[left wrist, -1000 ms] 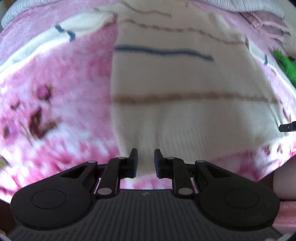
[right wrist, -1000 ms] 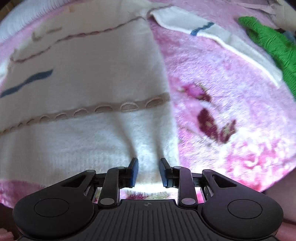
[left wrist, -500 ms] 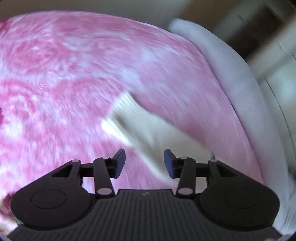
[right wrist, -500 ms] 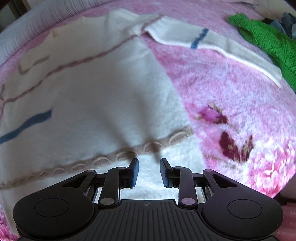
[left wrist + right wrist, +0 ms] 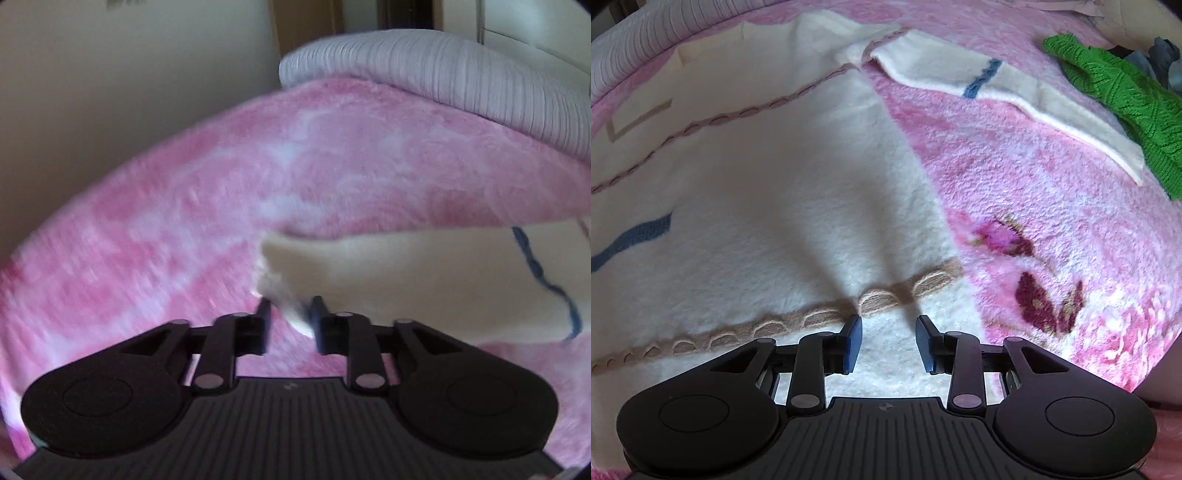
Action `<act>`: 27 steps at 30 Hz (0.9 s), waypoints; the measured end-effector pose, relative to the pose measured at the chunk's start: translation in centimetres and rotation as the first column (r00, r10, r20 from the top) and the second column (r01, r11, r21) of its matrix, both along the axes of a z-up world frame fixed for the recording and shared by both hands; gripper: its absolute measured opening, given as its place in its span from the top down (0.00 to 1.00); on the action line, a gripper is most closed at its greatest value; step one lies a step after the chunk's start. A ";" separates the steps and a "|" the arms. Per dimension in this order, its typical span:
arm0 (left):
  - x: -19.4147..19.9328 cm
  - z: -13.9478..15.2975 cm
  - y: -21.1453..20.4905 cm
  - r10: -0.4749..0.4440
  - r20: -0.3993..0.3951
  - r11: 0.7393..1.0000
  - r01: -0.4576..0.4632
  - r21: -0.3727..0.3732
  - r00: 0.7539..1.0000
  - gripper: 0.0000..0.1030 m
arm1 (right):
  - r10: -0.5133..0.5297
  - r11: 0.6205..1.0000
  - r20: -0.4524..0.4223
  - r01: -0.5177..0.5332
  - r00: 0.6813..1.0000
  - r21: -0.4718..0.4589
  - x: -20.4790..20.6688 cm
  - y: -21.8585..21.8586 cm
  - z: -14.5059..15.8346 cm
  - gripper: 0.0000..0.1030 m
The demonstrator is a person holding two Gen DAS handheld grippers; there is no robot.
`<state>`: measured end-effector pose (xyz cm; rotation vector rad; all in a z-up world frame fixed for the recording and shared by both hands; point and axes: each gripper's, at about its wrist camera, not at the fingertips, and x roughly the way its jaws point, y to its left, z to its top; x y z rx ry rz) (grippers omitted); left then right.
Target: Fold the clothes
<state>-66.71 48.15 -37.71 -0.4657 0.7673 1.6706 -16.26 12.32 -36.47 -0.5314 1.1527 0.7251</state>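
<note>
A cream sweater [image 5: 757, 184] with a blue stripe and a tan scalloped band [image 5: 879, 299] lies flat on the pink blanket [image 5: 1034, 184]. My right gripper [image 5: 888, 343] hovers over its lower right part, just short of the band. Its jaws are opening and hold nothing. In the left wrist view one cream sleeve [image 5: 406, 273] stretches in from the right. The sleeve's cuff end sits between the tips of my left gripper [image 5: 291, 325], whose jaws are closing around it. The other sleeve [image 5: 1015, 96] lies spread out to the right.
A green knit garment [image 5: 1115, 92] and grey cloth [image 5: 1163, 55] lie at the blanket's far right. A grey ribbed cushion [image 5: 461, 81] borders the blanket's far edge. A pale wall [image 5: 110, 92] rises beyond the bed's left side.
My left gripper swung away from the sweater's hem to the left sleeve's cuff, opening wider and then narrowing. The right gripper crept up from the hem toward the tan band and its jaws widened.
</note>
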 end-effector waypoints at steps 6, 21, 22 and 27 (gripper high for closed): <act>4.9 3.0 -6.9 -0.095 0.074 0.994 0.099 -0.055 0.993 0.75 | 0.095 0.994 0.148 -0.102 0.984 0.036 -1.0 -0.8 1.4 0.59; 19.8 3.1 -28.3 -0.411 0.254 0.771 0.483 -0.416 0.876 0.72 | 0.190 0.981 -0.018 -0.190 0.982 -0.044 -0.8 -9.5 0.8 0.57; 19.8 4.8 -28.8 -0.410 0.252 0.781 0.480 -0.400 0.877 0.71 | 0.165 0.986 -0.046 -0.166 0.985 -0.020 -0.4 -10.3 2.0 0.57; 21.4 14.2 -32.7 -0.394 0.268 0.824 0.467 -0.322 0.879 0.63 | 0.161 0.978 -0.088 -0.147 0.983 0.146 -0.2 -13.0 10.3 0.57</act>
